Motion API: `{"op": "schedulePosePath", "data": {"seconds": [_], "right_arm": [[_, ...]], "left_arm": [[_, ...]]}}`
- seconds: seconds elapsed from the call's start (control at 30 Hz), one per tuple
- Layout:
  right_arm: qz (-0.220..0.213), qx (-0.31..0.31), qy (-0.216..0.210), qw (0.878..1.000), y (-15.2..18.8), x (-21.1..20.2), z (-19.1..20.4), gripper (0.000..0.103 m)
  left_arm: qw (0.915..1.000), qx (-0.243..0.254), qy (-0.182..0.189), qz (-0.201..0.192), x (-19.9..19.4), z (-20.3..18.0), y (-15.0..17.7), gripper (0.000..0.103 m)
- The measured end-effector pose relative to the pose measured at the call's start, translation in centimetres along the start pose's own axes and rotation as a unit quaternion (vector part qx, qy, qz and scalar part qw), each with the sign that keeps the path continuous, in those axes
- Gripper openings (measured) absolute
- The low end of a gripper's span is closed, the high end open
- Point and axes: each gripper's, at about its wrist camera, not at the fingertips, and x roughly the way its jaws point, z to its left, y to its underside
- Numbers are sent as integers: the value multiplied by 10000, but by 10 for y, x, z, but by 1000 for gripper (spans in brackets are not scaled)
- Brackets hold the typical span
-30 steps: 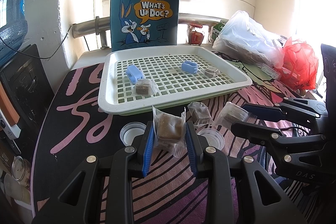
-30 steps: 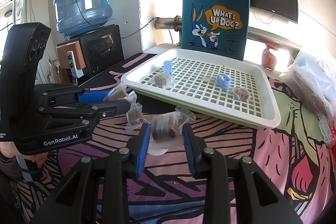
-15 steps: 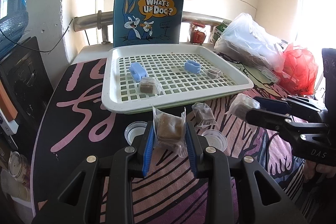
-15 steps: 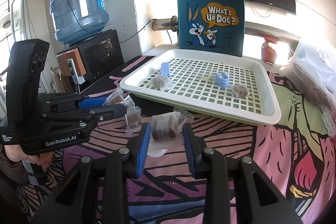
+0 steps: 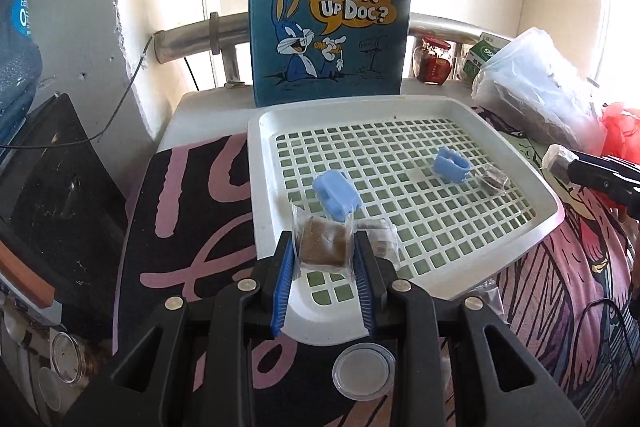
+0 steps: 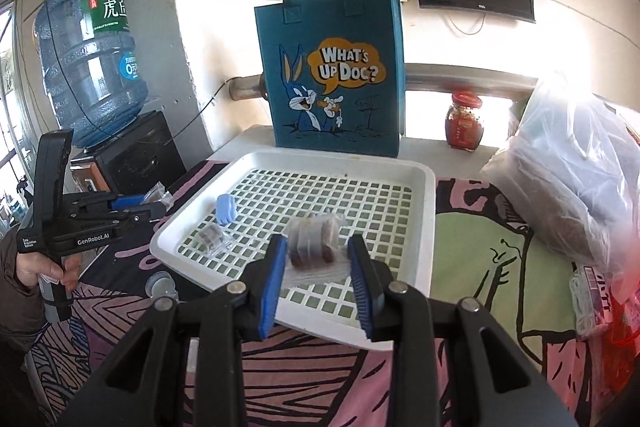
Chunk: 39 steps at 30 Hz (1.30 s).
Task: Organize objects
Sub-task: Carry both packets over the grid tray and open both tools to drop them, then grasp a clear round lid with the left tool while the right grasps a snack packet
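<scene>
The left gripper [image 5: 323,259] is closed on a wrapped brown block [image 5: 323,247] and holds it over the near left corner of the white slotted tray [image 5: 532,187]. The right gripper [image 6: 316,267] has a second wrapped brown packet [image 6: 312,241] between its blue pads; whether they press it or have just let go cannot be told. To do the step well, each packet should come low over bare grid before release, clear of the blue clips [image 5: 335,191] and of the wrapped piece already lying there. The left view alone shows a round clear lid [image 5: 363,371] on the patterned cloth near the tray; the right view alone shows the water bottle [image 6: 90,63] and the person's hand [image 6: 44,267] on the left tool
</scene>
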Motion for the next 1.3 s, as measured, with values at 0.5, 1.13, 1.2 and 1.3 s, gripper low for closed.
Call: {"op": "schedulePosePath", "data": {"seconds": [0.5, 1.13, 1.2, 1.3], "right_arm": [[963, 66, -43, 9953, 21, 92, -2, 33], [-260, -106, -507, 9983, 21, -22, 65, 60], [-35, -131, -528, 9985, 29, -16, 74, 60], [361, -42, -581, 9977, 42, 2, 82, 60]], "left_arm": [[9992, -18, -25, 396, 41, -13, 5, 42], [9955, -229, -24, -918, -87, 3, 33, 88], [9975, -262, 50, -647, -77, 2, 44, 88], [9994, -200, 16, -286, -56, -3, 61, 88]]}}
